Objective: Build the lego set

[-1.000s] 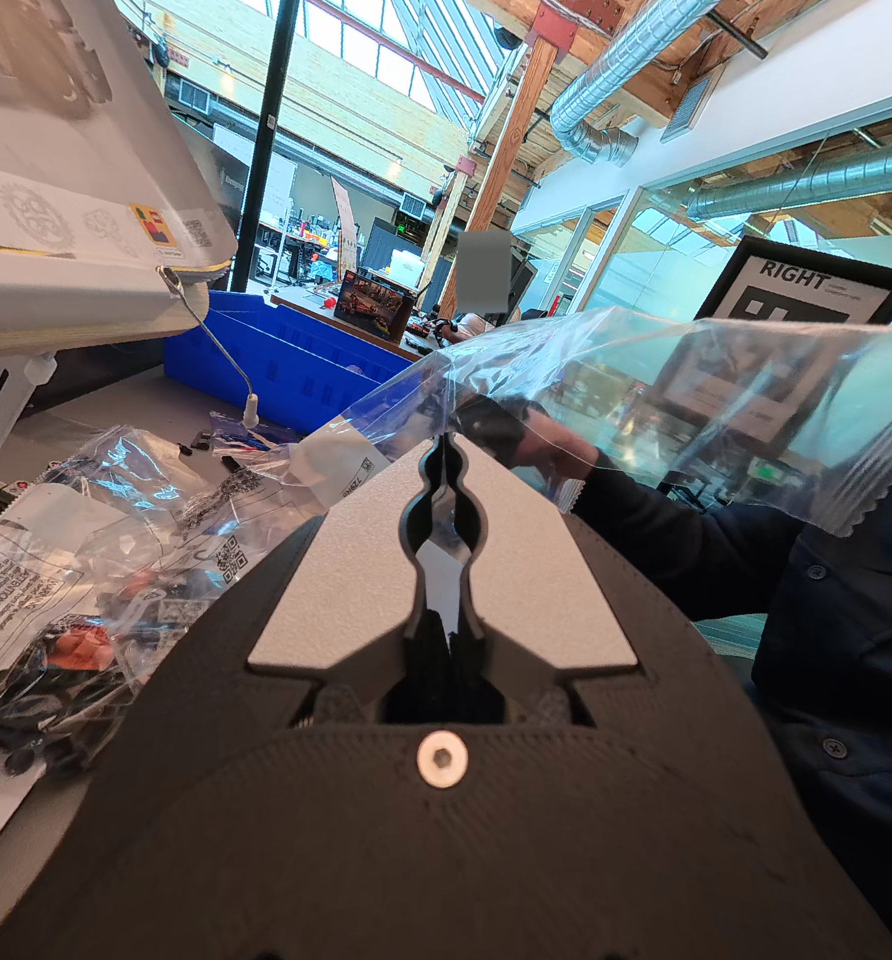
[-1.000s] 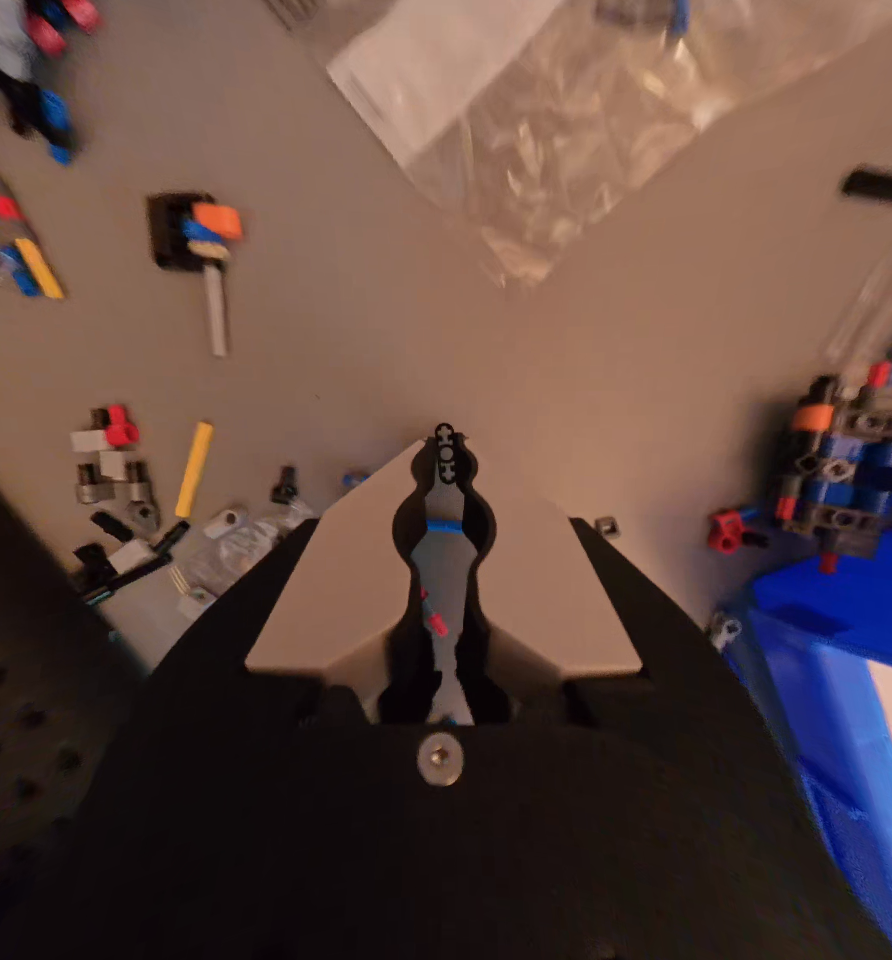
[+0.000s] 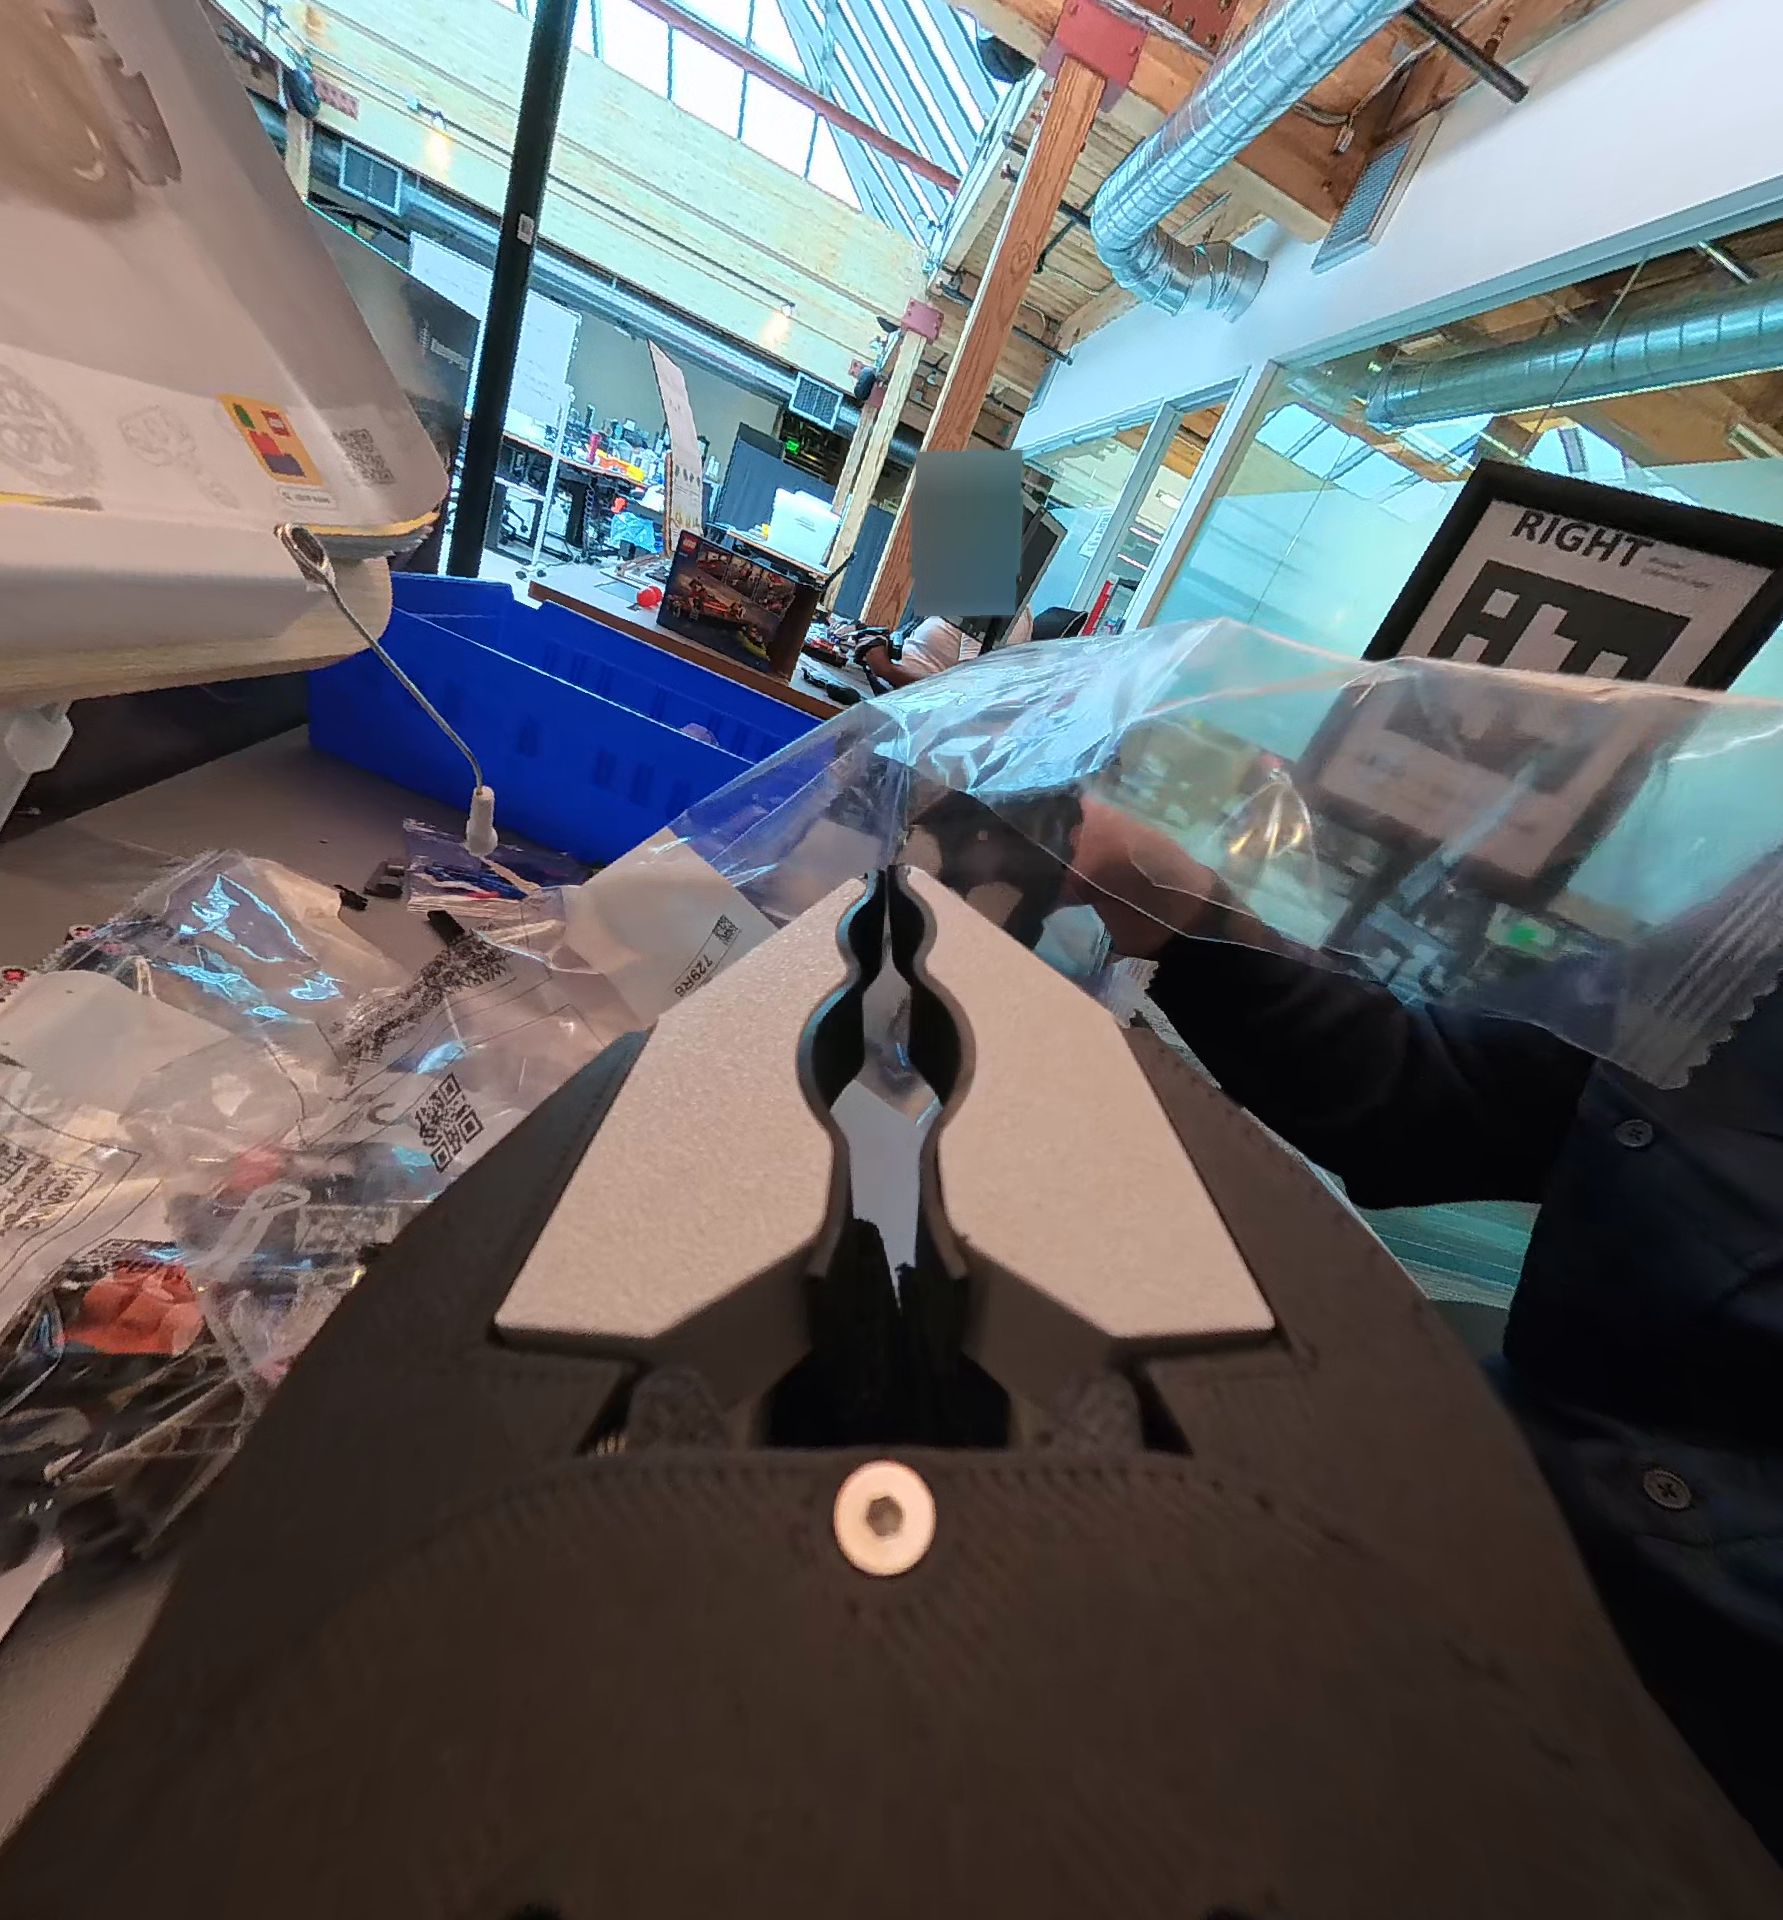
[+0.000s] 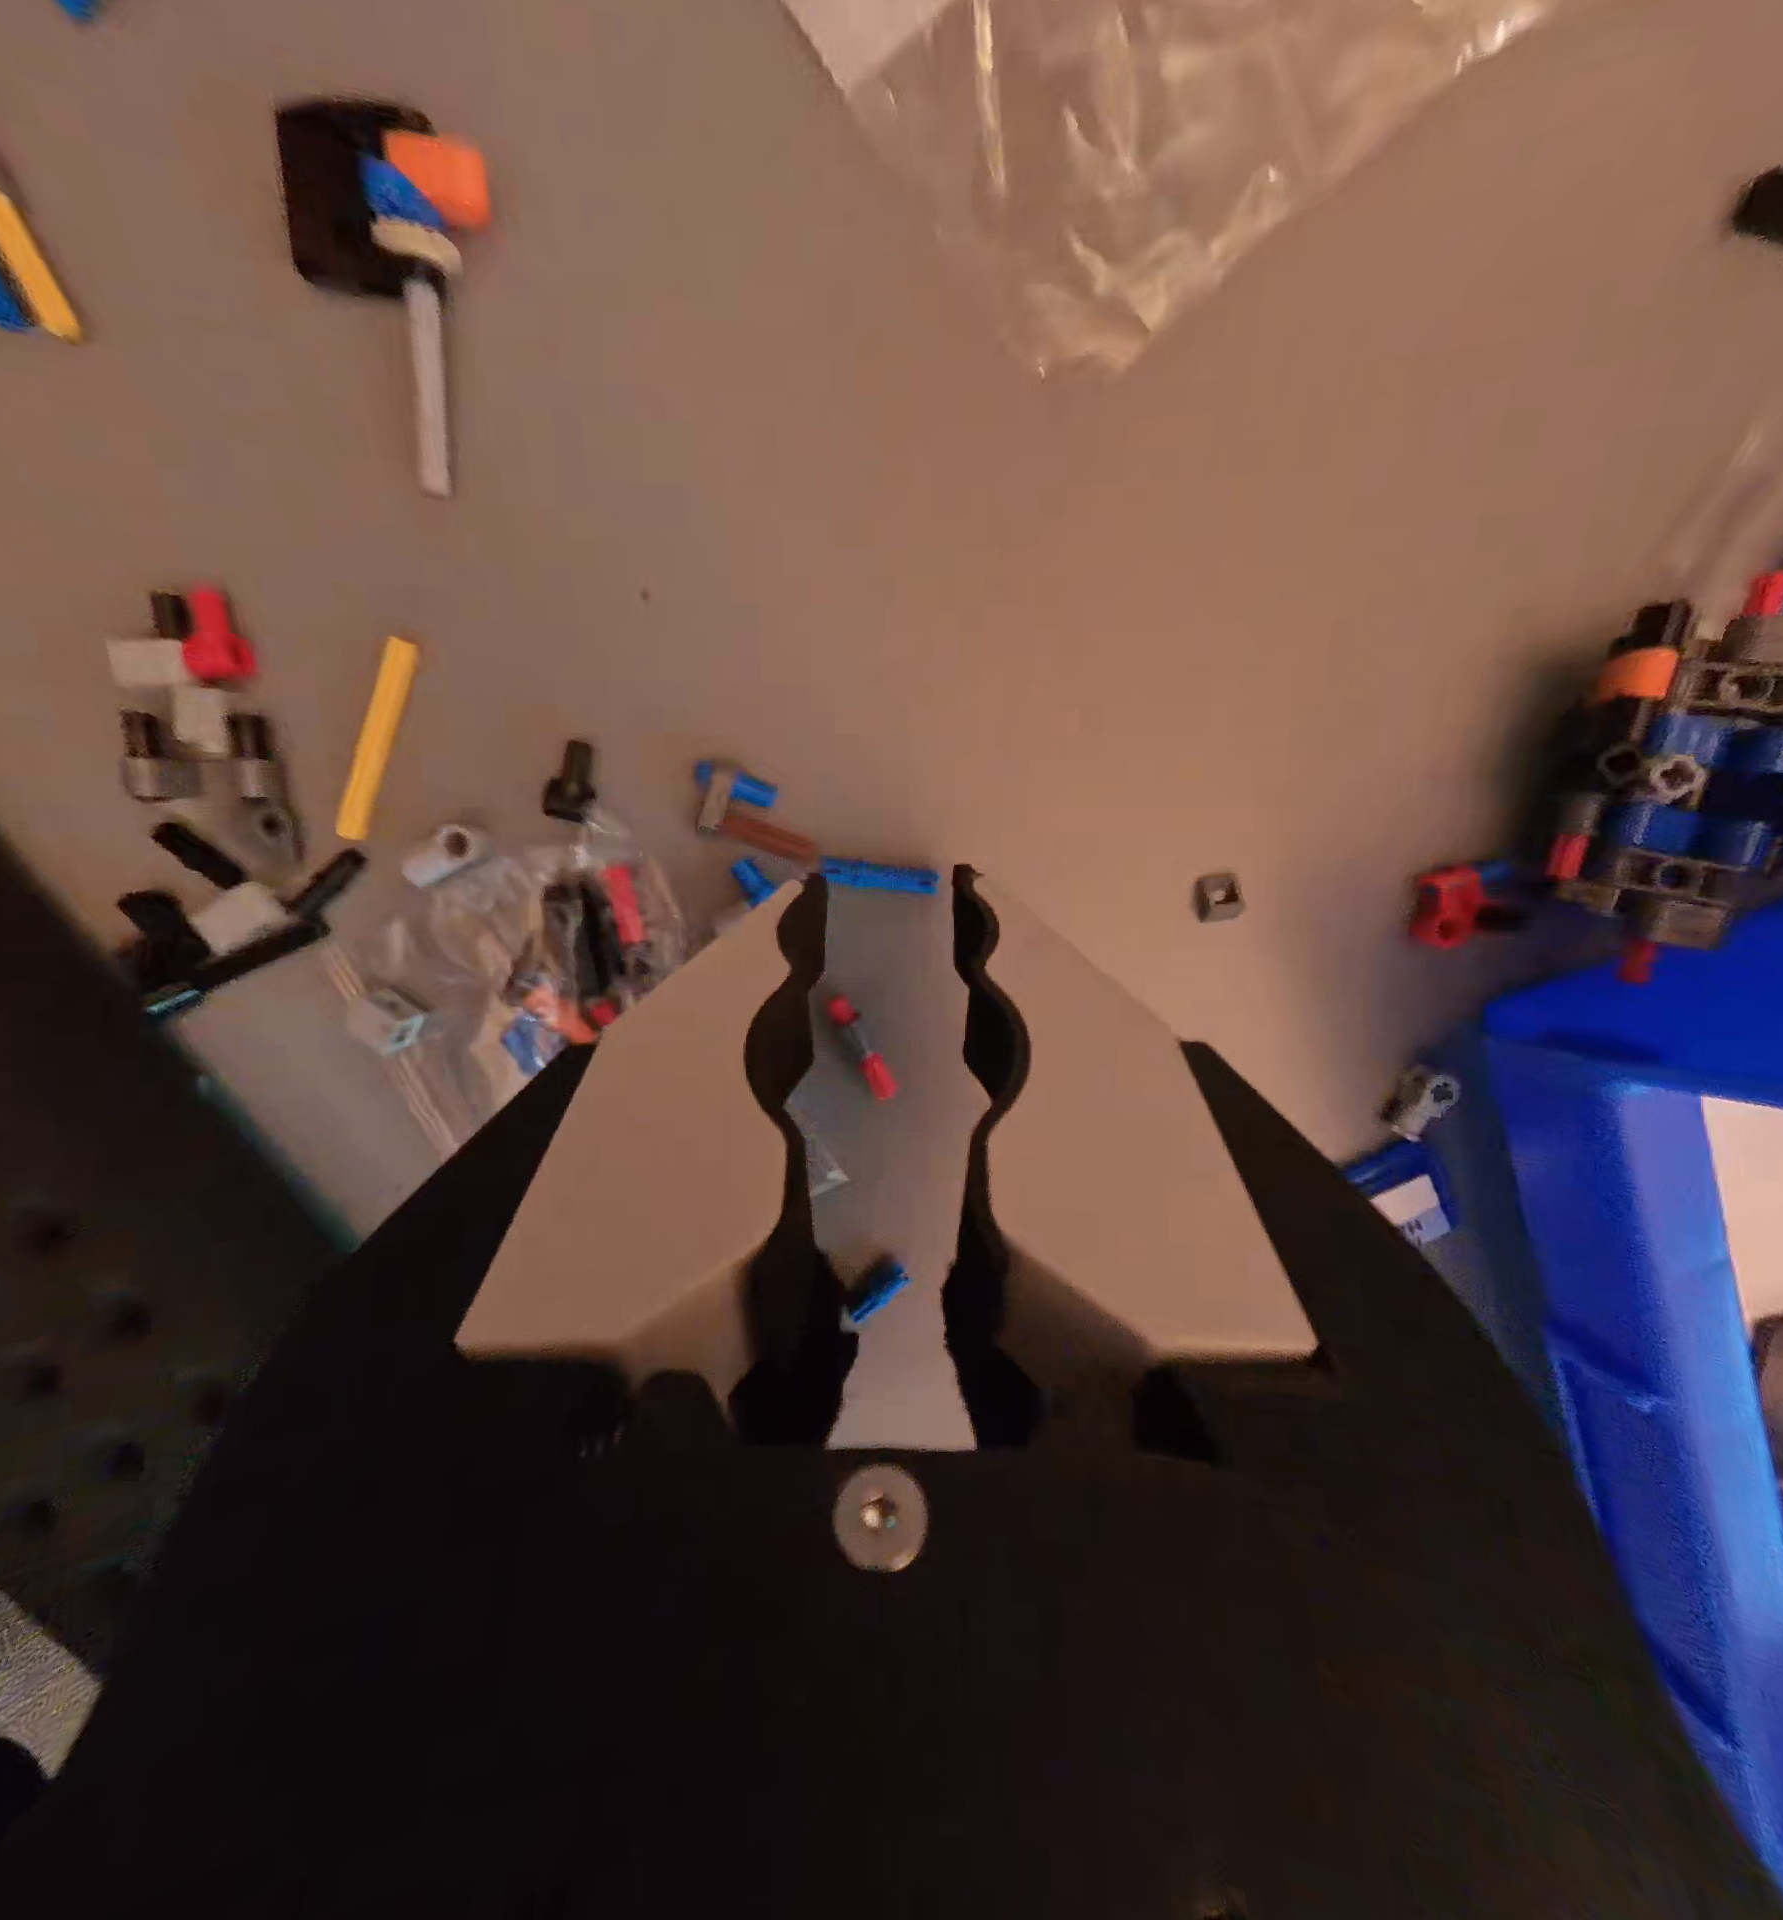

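Left gripper (image 3: 887, 883) pinches clear bag (image 3: 1386, 790); right gripper (image 4: 889, 878) gapes above blue pin (image 4: 879, 878).

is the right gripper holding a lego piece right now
No, the right gripper is open with nothing between its fingers; a thin blue piece and other loose pieces lie on the table below.

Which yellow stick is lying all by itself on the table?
The yellow stick beside the grey-and-red pieces. The other yellow stick, at the far-left edge, lies against blue pieces.
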The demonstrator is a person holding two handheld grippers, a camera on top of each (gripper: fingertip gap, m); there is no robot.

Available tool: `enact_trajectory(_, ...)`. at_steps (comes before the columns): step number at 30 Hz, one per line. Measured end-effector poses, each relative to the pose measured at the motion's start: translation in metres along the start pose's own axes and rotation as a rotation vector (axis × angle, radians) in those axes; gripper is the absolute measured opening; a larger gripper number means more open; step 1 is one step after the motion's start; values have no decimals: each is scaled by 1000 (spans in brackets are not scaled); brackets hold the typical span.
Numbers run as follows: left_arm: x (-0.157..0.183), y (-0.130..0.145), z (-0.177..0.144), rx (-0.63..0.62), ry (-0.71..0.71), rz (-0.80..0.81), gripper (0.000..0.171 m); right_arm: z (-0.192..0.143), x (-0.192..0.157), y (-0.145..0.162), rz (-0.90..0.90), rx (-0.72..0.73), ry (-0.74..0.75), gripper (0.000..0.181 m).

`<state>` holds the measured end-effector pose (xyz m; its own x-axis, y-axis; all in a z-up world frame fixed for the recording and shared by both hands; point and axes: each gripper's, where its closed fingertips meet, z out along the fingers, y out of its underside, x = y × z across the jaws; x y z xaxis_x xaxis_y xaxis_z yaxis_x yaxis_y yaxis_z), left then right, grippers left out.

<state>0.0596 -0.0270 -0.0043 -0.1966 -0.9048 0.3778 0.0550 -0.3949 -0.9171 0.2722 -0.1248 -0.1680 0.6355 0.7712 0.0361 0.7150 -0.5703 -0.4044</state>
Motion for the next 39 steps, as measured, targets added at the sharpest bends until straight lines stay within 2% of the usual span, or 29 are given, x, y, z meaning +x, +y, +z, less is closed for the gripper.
enact_trajectory(6,-2,1,0,-4,-2,-5,0,11,0,1,-26,10,-37,20)
enact_trajectory(10,-4,1,-1,-2,-5,-7,0,12,-1,1,-39,24,-59,4)
enact_trajectory(15,-4,2,-1,-4,-6,-9,0,5,-5,-9,-54,65,-55,2)
enact_trajectory(18,-5,3,0,-8,-5,-10,0,-23,-19,-55,-117,240,-37,2)
enact_trajectory(23,-5,6,3,-20,-1,-13,0,-81,-54,-165,-241,578,-31,2)
enact_trajectory(27,-4,6,3,-24,-1,-9,0,-66,-58,-212,-325,548,96,4)
enact_trajectory(29,-3,4,1,-19,-2,-6,0,-52,-54,-214,-318,487,120,18)
enact_trajectory(33,-4,2,-1,-9,-3,-5,0,-66,-49,-202,-273,541,127,13)
enact_trajectory(36,-4,2,0,-11,0,-8,0,-76,-40,-166,-198,515,86,9)
enact_trajectory(39,-3,3,1,-13,2,-8,0,-54,-44,-106,-161,322,-36,13)
